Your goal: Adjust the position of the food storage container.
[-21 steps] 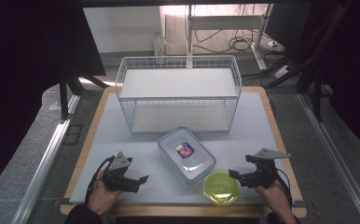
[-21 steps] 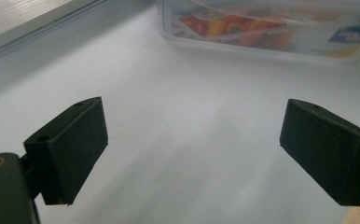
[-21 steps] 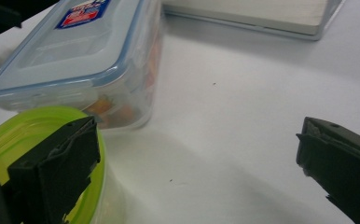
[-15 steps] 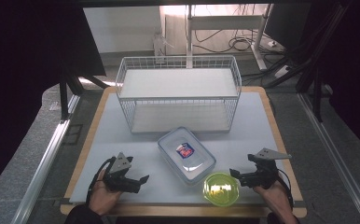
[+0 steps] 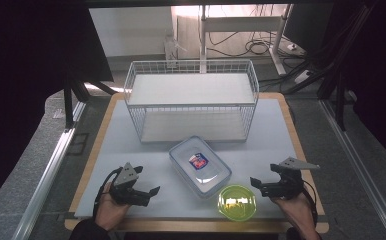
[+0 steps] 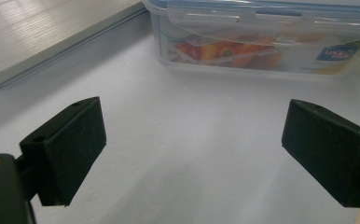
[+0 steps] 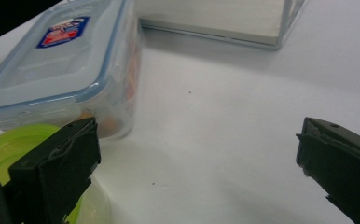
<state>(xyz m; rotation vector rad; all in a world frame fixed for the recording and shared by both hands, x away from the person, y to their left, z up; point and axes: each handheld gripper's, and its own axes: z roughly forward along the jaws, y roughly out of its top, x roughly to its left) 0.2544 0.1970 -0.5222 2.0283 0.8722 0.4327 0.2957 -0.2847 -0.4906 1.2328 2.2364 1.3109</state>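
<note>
A clear rectangular food container [image 5: 199, 165] with a blue-edged snap lid and a label lies slantwise in the middle of the white mat. A round green bowl [image 5: 237, 202] sits just in front of its right corner. My left gripper [image 5: 151, 194] rests low at the front left, pointing right toward the container [image 6: 262, 42], jaws wide open with bare mat between them [image 6: 192, 121]. At the front right, my right gripper [image 5: 257, 185] points left, open and empty [image 7: 199, 135], with the container [image 7: 61, 70] and the green bowl [image 7: 10, 144] just beyond its left jaw.
A white wire rack [image 5: 191, 100] with an upper shelf stands at the back of the mat, its open side facing me. The table's wooden edge [image 5: 291, 135] frames the mat. Cables and a stand lie on the floor behind.
</note>
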